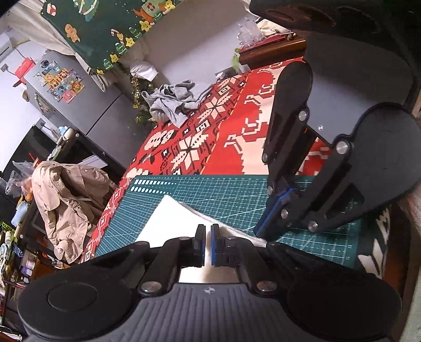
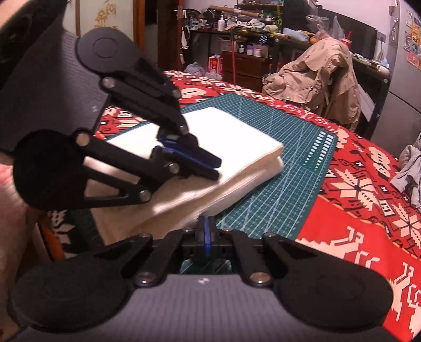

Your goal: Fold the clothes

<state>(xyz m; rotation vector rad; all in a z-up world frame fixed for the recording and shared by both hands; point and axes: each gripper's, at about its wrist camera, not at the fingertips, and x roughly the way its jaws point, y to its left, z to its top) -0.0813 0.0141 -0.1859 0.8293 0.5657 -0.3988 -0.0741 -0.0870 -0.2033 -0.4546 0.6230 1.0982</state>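
Both tongs are nearly shut. At the bottom of the left wrist view the left tongs (image 1: 207, 246) show only a narrow slit between their blue pads, with white cloth behind the slit; the right wrist view shows them resting on top of the cloth, and I cannot tell whether a layer is pinched. At the bottom centre of the right wrist view the right tongs (image 2: 206, 236) have their pads pressed together at the near edge of the cloth, with nothing that I can make out between them.

Just beyond lies the white garment (image 2: 210, 157), folded into a thick, several-layered rectangle in the middle of that view, its edges roughly lined up. It sits on the green cutting mat (image 2: 284, 163), which lies on the surface under a red patterned cloth (image 2: 368, 200). I judge this piece almost finished, with perhaps a last press or squaring-up left.

Further off, at the right edge, a crumpled grey garment (image 2: 410, 171) lies unfolded on the red cloth, so the task as a whole is probably not done. Behind, in the upper right, a beige jacket (image 2: 315, 79) hangs over a chair.

As for writing, the mat carries only grid lines and printed shapes too small to read. Gold characters (image 2: 105, 15) hang on the wall at the upper left, but I cannot read them.
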